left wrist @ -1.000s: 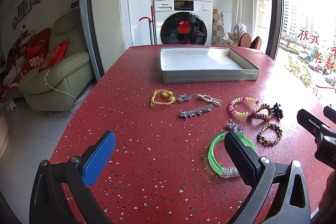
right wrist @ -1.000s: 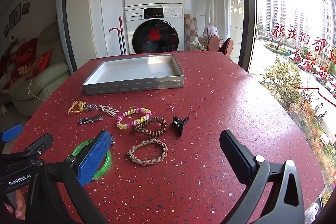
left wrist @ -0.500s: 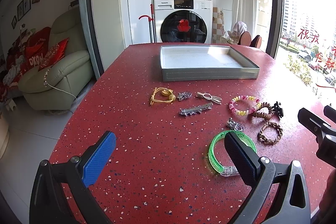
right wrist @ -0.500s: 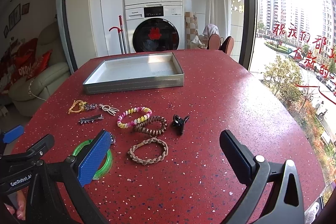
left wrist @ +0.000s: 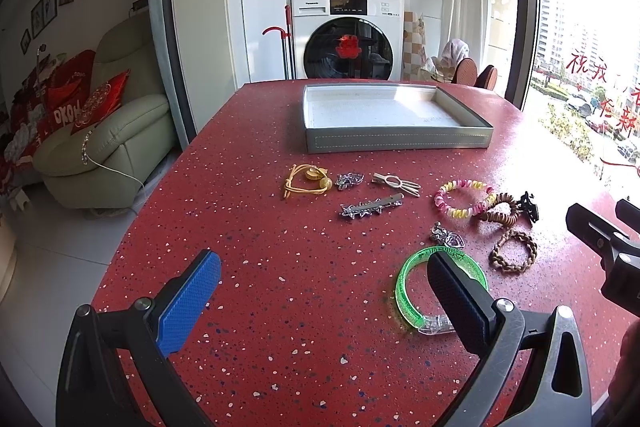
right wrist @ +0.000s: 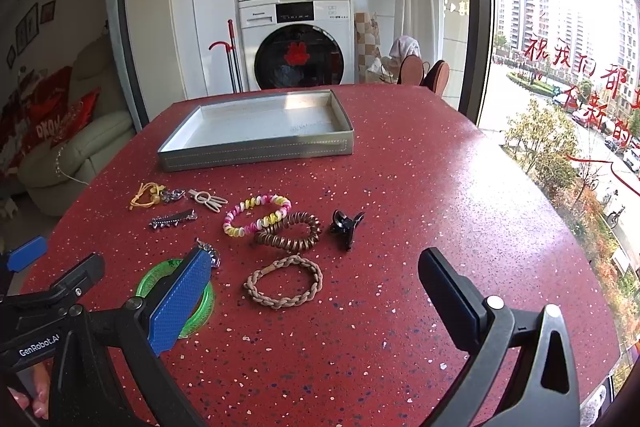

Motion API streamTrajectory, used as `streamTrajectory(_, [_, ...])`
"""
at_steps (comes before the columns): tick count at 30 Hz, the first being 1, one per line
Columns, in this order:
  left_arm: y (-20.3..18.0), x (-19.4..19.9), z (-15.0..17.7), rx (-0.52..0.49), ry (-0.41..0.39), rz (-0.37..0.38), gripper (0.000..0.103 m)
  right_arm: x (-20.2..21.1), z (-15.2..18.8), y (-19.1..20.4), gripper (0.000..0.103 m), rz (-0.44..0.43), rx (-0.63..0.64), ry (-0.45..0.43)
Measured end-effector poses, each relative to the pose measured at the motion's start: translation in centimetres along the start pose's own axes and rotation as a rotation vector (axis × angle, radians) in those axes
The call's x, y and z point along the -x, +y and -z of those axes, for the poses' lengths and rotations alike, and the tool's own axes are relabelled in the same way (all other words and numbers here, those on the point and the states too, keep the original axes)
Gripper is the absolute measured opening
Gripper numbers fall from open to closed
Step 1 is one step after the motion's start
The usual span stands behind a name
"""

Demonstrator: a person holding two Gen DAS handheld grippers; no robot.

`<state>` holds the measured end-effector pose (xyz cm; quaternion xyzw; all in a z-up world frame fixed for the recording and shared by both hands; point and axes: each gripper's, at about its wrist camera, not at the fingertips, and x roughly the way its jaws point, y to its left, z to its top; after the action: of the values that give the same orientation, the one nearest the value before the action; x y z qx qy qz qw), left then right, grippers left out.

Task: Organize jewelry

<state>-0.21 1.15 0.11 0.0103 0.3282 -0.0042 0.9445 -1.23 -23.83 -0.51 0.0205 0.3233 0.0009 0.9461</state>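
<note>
Red speckled bench (left wrist: 280,267) in a living space, stacked washer and dryer (left wrist: 346,27) at the top centre of both views, pale green sofa (left wrist: 108,143) at the left edge, window with city view on the right.

Grey tray (right wrist: 256,153): upper centre of the frame, lying flat, nothing in it.

Jewelry, loose on the bench below the tray, mid-frame:
- yellow hair tie (left wrist: 306,181), small silver clip (left wrist: 349,180) and pale clip (left wrist: 396,183) in a row;
- long silver barrette (left wrist: 370,207) just below them;
- pink-and-yellow bracelet (right wrist: 256,213) touching a brown coil hair tie (right wrist: 290,231);
- black claw clip (right wrist: 346,225) to the right of the coil;
- braided bracelet (right wrist: 284,287) below the coil;
- green bangle (left wrist: 404,287), partly hidden behind a finger, with a silver charm (left wrist: 448,238) just above it.

Left hand-held gripper (left wrist: 320,291): lower frame, fingers spread wide, holding nothing, above the bench.

Right hand-held gripper (right wrist: 316,285): lower frame, likewise wide and holding nothing.
</note>
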Motion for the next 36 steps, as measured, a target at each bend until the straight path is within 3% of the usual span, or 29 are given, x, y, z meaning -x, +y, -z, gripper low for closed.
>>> streamTrajectory(5, [-0.3, -1.3, -0.5, -0.025, 0.075, 0.057, 0.103, -2.3, 0.2, -1.0, 0.103, -0.023, -0.036, 0.144])
streamTrajectory(11, [-1.0, -4.2, -1.1, -0.072, 0.212, 0.117, 0.103, -4.3, -0.3, -0.8, 0.103, 0.032, 0.043, 0.233])
streamTrajectory(18, [-2.6, -6.1, -1.6, -0.136, 0.281, 0.175, 0.103, -7.3, -0.6, -1.0, 0.101, 0.037, 0.06, 0.339])
streamTrajectory(21, [-3.4, -6.8, -1.7, -0.158, 0.307, 0.187, 0.102, -8.1, -0.4, -0.7, 0.089, 0.03, 0.077, 0.375])
streamTrajectory(23, [-3.7, -7.3, -1.7, -0.162, 0.327, 0.192, 0.101, -8.4, 0.0, -0.5, 0.073, 0.021, 0.083, 0.397])
streamTrajectory(27, [-4.4, -7.9, -1.3, -0.188, 0.352, 0.198, 0.081, -8.3, 0.0, -0.1, 0.062, 0.007, 0.093, 0.4])
streamTrajectory(30, [-5.0, -7.9, -1.2, -0.21, 0.347, 0.209, 0.068, -8.2, -0.2, 0.3, 0.042, 0.003, 0.106, 0.403])
streamTrajectory(31, [-5.0, -7.6, -1.1, -0.216, 0.344, 0.214, 0.062, -8.2, -0.2, 0.4, 0.031, -0.004, 0.108, 0.405])
streamTrajectory(32, [-5.2, -7.5, -1.1, -0.226, 0.339, 0.216, 0.046, -8.2, -0.3, 0.5, 0.022, -0.004, 0.111, 0.409])
streamTrajectory(33, [-5.3, -7.4, -1.1, -0.237, 0.338, 0.221, 0.036, -8.1, -0.3, 0.7, 0.018, -0.01, 0.115, 0.412])
streamTrajectory(34, [-5.3, -7.3, -1.1, -0.243, 0.338, 0.228, 0.031, -8.1, -0.2, 0.8, 0.01, -0.011, 0.121, 0.413])
streamTrajectory(36, [-5.2, -7.2, -1.0, -0.247, 0.335, 0.233, 0.025, -8.0, -0.2, 0.9, 0.008, -0.007, 0.13, 0.41])
